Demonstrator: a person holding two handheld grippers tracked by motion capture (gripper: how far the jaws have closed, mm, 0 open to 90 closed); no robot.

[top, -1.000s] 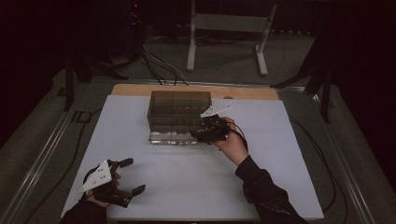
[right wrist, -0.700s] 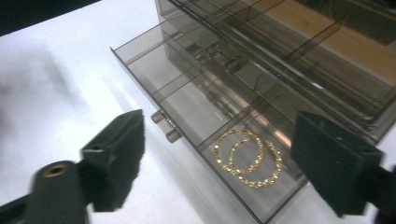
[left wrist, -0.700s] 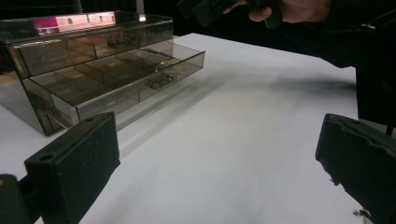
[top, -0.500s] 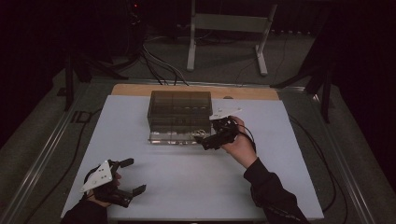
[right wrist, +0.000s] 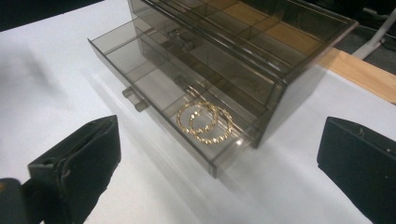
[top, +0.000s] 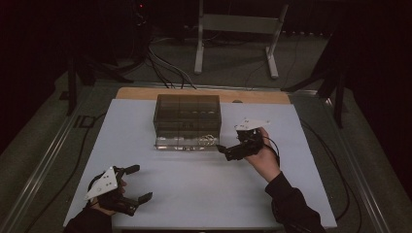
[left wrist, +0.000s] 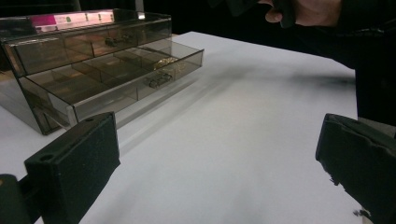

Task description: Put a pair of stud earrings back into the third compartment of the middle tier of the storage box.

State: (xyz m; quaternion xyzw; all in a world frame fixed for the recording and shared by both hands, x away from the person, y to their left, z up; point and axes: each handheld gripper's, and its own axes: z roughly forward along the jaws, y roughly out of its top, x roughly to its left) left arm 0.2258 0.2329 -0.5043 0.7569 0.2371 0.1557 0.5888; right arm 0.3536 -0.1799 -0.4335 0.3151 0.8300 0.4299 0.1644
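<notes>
A smoky clear drawer box [top: 187,112] stands at the table's far middle. Its bottom drawer [right wrist: 154,88] is pulled out, and two gold hoop earrings [right wrist: 205,122] lie in its right end compartment; in the high view the earrings [top: 208,140] are a small glint. My right gripper [top: 224,152] hangs just right of the drawer's front corner, open and empty, jaws wide apart and pointing left at it. My left gripper [top: 140,183] rests near the front left of the table, open and empty, aimed toward the box [left wrist: 93,60].
The white table sheet [top: 194,194] covers the top, and a wooden edge [top: 141,93] shows behind the box. Cables and a metal stand [top: 233,29] lie on the dark floor beyond. A person's hand [left wrist: 308,11] holds the other gripper at the top of the left gripper view.
My right gripper has drawn back from the drawer's right end, moving right and toward the person. The left gripper has stayed put.
</notes>
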